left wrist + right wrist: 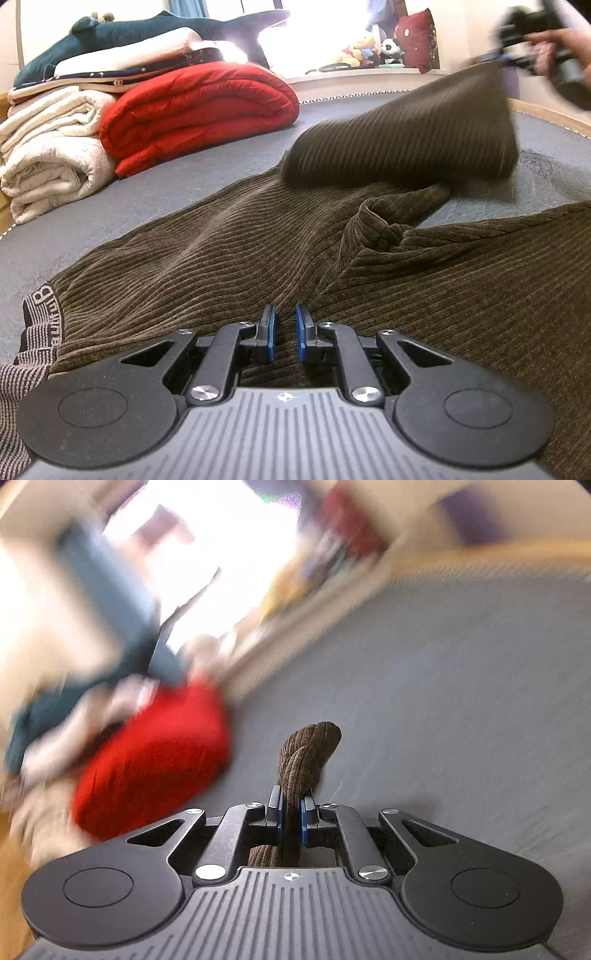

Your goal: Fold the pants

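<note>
Leg-over fold — right gripper [291, 818] clamps pants [236, 236] hem; left gripper [285, 330], fingers slightly parted, empty, over waistband — lay next.

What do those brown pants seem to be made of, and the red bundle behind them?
The pants look like soft, matte brown corduroy or a ribbed knit, judging by the fine parallel ridges running along the cloth; the pictures don't settle which. The red bundle appears to be a padded quilt with a smooth, faintly shiny shell, perhaps nylon or polyester: it folds into puffy rolls with stitched channels.
</note>
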Available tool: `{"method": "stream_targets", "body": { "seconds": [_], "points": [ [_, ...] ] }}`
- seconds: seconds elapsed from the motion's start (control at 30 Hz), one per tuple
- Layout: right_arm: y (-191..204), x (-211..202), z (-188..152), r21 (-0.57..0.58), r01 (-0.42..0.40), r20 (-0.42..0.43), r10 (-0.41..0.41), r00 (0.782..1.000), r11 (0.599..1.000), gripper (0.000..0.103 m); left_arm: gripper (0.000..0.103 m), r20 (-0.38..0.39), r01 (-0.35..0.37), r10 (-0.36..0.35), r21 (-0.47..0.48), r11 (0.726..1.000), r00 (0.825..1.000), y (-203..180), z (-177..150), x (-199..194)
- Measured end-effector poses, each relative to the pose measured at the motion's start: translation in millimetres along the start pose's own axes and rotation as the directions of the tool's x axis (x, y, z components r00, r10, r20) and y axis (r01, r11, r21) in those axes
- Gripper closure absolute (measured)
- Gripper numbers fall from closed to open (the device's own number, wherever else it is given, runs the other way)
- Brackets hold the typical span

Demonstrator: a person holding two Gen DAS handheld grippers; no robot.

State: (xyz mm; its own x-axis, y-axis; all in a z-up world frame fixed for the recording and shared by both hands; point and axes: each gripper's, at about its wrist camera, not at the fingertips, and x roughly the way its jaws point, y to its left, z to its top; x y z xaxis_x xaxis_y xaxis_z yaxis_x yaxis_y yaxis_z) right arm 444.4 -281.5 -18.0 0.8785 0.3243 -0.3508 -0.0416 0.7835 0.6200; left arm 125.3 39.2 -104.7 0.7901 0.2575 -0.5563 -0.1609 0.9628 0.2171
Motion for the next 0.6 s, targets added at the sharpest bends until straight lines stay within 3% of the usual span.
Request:
{"method": "stream_targets", "body": {
  "seconds": [0.03, 0.07, 0.13, 0.17, 0.27, 0.33, 0.4, 0.43, 0.5, 0.6],
  "points": [
    [-13.6, -18.9, 16.1, 0.038, 0.070, 0.060, -0.073, 0.996, 0.997, 0.095, 0.090, 0.000, 0.001, -0.001, -0.002, 1.000, 1.000, 0.0, 0.1, 0.0],
    [-31.5, -41.3, 30.3, 0.086, 0.172, 0.115, -0.181, 0.977, 0.981, 0.095, 0.090, 0.000, 0.003, -0.003, -0.005, 1.000, 1.000, -0.4, 0.5, -0.1],
    [-72.5, -82.3, 45.1, 0.172, 0.348, 0.166, -0.375, 0.912, 0.922, 0.095, 0.090, -0.003, 0.001, -0.001, -0.001, 1.000, 1.000, -1.1, 1.6, -0.1],
    [-93.1, -97.5, 45.3, 0.200, 0.406, 0.155, -0.438, 0.885, 0.892, 0.095, 0.090, -0.005, 0.000, 0.000, 0.002, 1.000, 1.000, -1.6, 2.3, -0.2],
    [-146.2, -114.5, 26.3, 0.230, 0.504, 0.019, -0.522, 0.853, 0.832, 0.093, 0.090, -0.028, 0.007, -0.007, -0.004, 1.000, 1.000, 0.0, 8.1, 0.5],
    [-172.1, -110.9, 16.9, 0.246, 0.507, -0.077, -0.505, 0.860, 0.826, 0.091, 0.090, -0.063, 0.015, -0.014, 0.008, 1.000, 0.998, 1.4, 16.6, 0.1],
    [-185.0, -109.8, 12.4, 0.233, 0.476, -0.089, -0.469, 0.879, 0.848, 0.090, 0.085, -0.121, 0.032, -0.029, 0.022, 0.999, 0.992, 3.5, 28.9, -1.5],
    [-189.5, -111.4, 12.9, 0.218, 0.467, -0.086, -0.460, 0.884, 0.857, 0.089, 0.078, -0.139, 0.047, -0.047, -0.001, 0.999, 0.989, 6.6, 36.4, -2.8],
    [-200.7, -113.5, 14.8, 0.217, 0.439, -0.099, -0.428, 0.898, 0.872, 0.086, 0.071, -0.108, 0.091, -0.097, -0.062, 0.994, 0.989, 12.7, 54.5, -9.6],
    [-221.3, -118.4, 19.5, 0.277, 0.418, -0.105, -0.405, 0.908, 0.865, 0.086, 0.067, -0.060, 0.150, -0.154, -0.067, 0.986, 0.986, 4.9, 87.4, -10.0]
  ]
}}
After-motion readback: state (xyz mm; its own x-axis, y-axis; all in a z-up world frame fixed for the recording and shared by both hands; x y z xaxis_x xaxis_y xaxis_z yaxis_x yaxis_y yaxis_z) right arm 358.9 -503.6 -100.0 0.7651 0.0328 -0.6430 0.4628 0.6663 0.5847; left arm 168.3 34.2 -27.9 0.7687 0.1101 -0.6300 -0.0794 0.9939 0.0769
